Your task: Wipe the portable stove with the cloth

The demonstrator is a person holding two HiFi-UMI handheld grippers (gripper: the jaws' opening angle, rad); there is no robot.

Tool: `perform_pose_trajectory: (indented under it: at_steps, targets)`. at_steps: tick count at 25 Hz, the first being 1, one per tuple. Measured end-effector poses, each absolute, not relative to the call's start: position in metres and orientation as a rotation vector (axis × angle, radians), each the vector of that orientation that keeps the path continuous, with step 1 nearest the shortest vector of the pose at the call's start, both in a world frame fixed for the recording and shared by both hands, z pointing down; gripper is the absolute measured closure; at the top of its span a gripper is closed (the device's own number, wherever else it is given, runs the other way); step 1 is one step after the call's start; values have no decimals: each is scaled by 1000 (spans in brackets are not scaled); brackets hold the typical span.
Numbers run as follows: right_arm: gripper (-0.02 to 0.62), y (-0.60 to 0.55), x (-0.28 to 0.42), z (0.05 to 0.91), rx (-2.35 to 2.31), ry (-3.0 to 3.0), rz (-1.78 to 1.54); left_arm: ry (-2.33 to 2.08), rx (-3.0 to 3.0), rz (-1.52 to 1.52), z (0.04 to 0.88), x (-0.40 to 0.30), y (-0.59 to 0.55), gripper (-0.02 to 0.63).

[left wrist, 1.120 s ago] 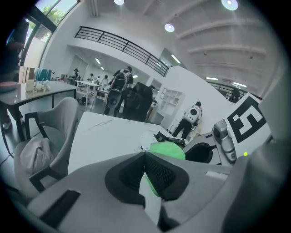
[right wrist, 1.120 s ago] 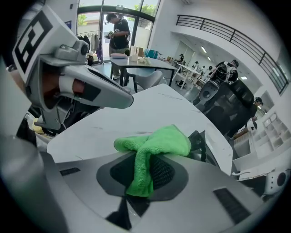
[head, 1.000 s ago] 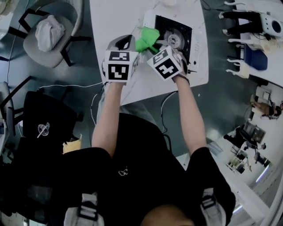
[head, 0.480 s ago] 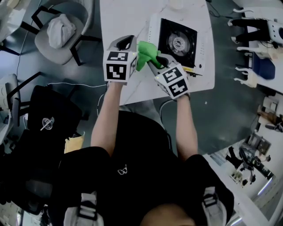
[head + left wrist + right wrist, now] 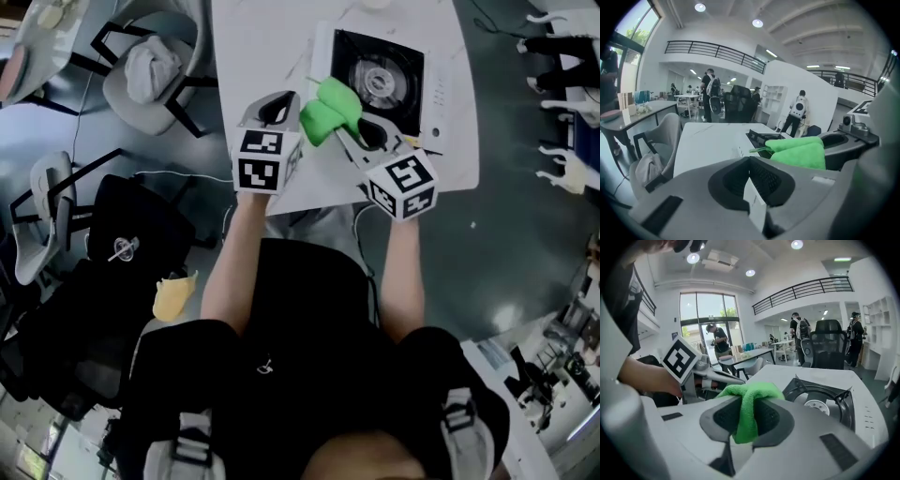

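Above the white table [image 5: 251, 56], at the stove's [image 5: 379, 77] near corner, the right gripper [image 5: 343, 131] pinched the green cloth [image 5: 328, 111] tight. Left gripper [image 5: 277, 101] hung closed, empty, just beside. Marker cubes [image 5: 265, 161] bore black-and-white squares.

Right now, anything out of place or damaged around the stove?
Nothing stands out. The stove sits flat on the table, no spill visible. The right gripper pinches the green cloth; the left gripper is shut and empty.
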State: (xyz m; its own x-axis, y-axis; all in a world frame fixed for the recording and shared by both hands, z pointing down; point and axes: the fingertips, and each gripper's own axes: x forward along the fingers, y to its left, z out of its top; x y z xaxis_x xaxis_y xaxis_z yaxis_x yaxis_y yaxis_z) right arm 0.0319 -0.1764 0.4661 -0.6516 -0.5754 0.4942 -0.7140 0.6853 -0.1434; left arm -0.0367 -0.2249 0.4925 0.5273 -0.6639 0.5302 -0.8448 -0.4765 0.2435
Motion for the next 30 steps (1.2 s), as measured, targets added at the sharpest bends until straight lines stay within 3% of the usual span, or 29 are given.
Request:
perform_pose_trajectory:
  at_steps: [8,30]
  targets:
    - [543,-165,58,487,883,-2450,434,-1261,2263,529,493,-6,-215,607]
    - [543,-173,165,527,1084,-2321,706,-1177,2306,601,485,67,-209,607]
